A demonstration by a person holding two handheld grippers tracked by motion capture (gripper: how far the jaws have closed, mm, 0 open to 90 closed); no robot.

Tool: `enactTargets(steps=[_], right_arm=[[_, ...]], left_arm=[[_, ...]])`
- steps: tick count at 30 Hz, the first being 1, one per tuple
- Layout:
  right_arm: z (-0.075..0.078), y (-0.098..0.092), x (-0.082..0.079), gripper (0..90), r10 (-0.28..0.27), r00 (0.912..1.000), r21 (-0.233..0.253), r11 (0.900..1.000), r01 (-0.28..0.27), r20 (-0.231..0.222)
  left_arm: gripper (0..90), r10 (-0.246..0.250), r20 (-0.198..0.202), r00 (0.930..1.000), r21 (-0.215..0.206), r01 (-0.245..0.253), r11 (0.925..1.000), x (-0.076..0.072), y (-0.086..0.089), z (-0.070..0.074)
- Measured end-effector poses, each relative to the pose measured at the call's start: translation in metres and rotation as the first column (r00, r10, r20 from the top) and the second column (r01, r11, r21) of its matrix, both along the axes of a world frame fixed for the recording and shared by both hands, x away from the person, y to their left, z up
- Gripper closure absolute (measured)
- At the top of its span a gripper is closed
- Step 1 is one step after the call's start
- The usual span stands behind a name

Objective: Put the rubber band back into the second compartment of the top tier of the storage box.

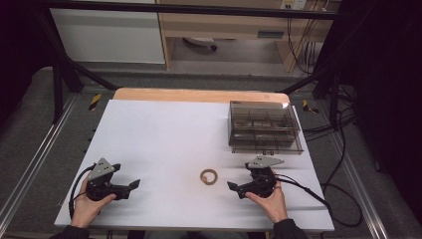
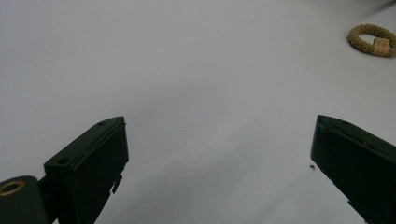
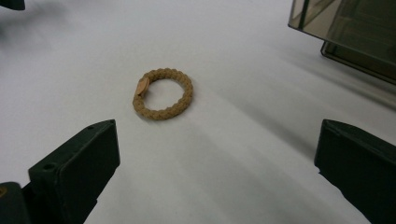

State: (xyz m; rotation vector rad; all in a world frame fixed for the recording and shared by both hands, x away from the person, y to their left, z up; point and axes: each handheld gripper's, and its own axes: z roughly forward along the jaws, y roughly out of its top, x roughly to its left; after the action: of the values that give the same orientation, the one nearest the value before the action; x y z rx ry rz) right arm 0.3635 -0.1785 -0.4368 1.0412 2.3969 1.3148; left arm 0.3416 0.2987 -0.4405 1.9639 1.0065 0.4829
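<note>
A tan braided hair tie (image 1: 209,176) lies flat on the white table (image 1: 164,139), near the front centre. It sits a short way ahead of my right gripper's jaws in the right gripper view (image 3: 163,94), and far off at the upper right in the left gripper view (image 2: 372,39). My right gripper (image 1: 233,187) rests just right of the hair tie, held in a hand, open and empty (image 3: 217,161). Over at the table's front left, a hand holds my left gripper (image 1: 133,183), open with only bare table between its jaws (image 2: 219,154).
A smoky transparent compartment box (image 1: 263,127) stands at the back right of the table; its corner (image 3: 355,32) appears at the upper right of the right gripper view. Black cables trail off the right side. A wooden strip (image 1: 199,95) edges the table's far side.
</note>
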Motion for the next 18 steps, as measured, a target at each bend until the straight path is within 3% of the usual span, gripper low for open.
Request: enactTargets(steps=[14, 18], right_arm=[[0.002, 0.032, 0.011, 2.4, 0.017, 0.9999, -0.006, 1.000, -0.017, -0.001], [0.000, 0.043, 0.016, 3.1, 0.010, 0.9999, -0.034, 0.999, -0.010, -0.010]], left_arm=[[3.2, 0.004, -0.001, 1.0000, 0.001, -0.004, 1.0000, 0.000, 0.001, 0.000], [2.8, 0.005, -0.002, 1.0000, 0.001, -0.005, 1.0000, 0.000, 0.001, 0.000]])
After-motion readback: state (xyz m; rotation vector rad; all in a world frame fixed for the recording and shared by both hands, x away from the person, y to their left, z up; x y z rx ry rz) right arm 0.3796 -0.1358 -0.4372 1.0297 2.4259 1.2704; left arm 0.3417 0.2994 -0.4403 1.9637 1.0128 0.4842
